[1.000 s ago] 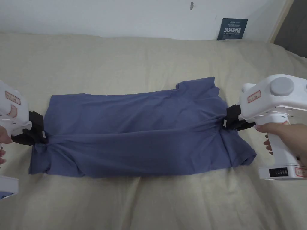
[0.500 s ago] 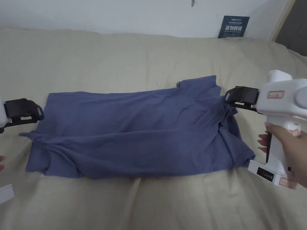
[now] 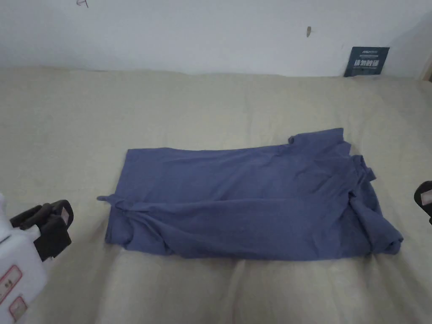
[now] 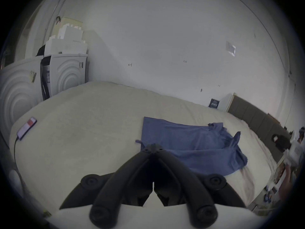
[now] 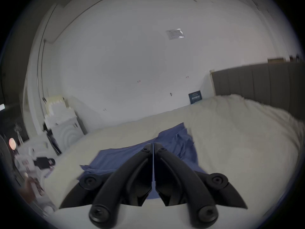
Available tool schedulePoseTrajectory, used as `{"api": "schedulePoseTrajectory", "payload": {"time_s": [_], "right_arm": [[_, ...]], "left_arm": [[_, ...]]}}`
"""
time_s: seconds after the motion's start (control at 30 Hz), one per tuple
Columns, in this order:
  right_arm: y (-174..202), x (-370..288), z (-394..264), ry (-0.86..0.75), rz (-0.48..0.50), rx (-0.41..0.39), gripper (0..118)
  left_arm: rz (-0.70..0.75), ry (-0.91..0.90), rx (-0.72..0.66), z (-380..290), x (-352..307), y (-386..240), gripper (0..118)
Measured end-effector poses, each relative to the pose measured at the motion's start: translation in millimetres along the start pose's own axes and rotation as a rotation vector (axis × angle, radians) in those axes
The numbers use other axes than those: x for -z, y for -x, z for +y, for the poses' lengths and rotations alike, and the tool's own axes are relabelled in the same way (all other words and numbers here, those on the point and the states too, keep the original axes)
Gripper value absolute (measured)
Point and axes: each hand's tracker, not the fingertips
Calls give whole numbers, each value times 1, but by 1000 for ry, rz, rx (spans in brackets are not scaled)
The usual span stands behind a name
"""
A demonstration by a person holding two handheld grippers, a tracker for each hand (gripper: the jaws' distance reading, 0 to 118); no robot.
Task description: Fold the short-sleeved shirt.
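Both grippers have let go of the blue short-sleeved shirt [image 3: 253, 202] and drawn back from its ends, leaving it folded lengthwise on the bed [image 3: 211, 109].

Half a second ago the jaws were at the two ends of the cloth; now the left gripper [image 3: 44, 223] hangs off the shirt's left end toward the near left corner of the bed, well apart from the fabric, and its own view shows its jaws pressed together on nothing [image 4: 153, 148]. At the right edge of the head view, the right gripper [image 3: 424, 197] stands clear of the sleeve end, and its view shows its jaws nearly touching, a thin slit between them, empty [image 5: 153, 145]. A small tail of cloth pokes out at the shirt's left end, and the sleeve end lies rumpled. A phone [image 4: 26, 128] lies near the bed's far left edge.
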Motion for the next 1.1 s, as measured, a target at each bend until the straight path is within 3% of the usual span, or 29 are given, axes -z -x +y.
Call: {"api": "schedulePoseTrajectory", "payload": {"time_s": [0.13, 0.23, 0.4, 0.43, 0.5, 0.53, 0.7, 0.87, 1.0, 1.1], "right_arm": [[7, -14, -9, 8, -15, -45, 4], [11, -6, -13, 83, 15, -97, 4], [17, 12, -15, 155, 74, -95, 4], [16, 15, -15, 167, 91, -87, 4], [16, 20, -17, 186, 105, -86, 4], [17, 22, -18, 192, 107, -91, 4], [20, 27, -29, 237, 133, -132, 4], [23, 32, -37, 288, 161, -185, 4], [26, 36, -43, 315, 169, -225, 4], [27, 39, -45, 327, 178, -224, 4]], "left_arm": [[2, 17, -30, 1, -7, 3, 0], [-11, 138, 57, 24, 18, -3, 0], [-6, 630, 128, 53, 117, -12, 1], [-1, 711, 140, 51, 132, -12, 25], [33, 825, 160, 44, 161, -10, 99], [42, 871, 147, 40, 173, -6, 111], [117, 945, 142, 32, 219, -3, 108], [266, 964, 303, 21, 240, -15, 108], [196, 1083, 326, 2, 228, -35, 108], [213, 1077, 349, -2, 231, -43, 107]]}}
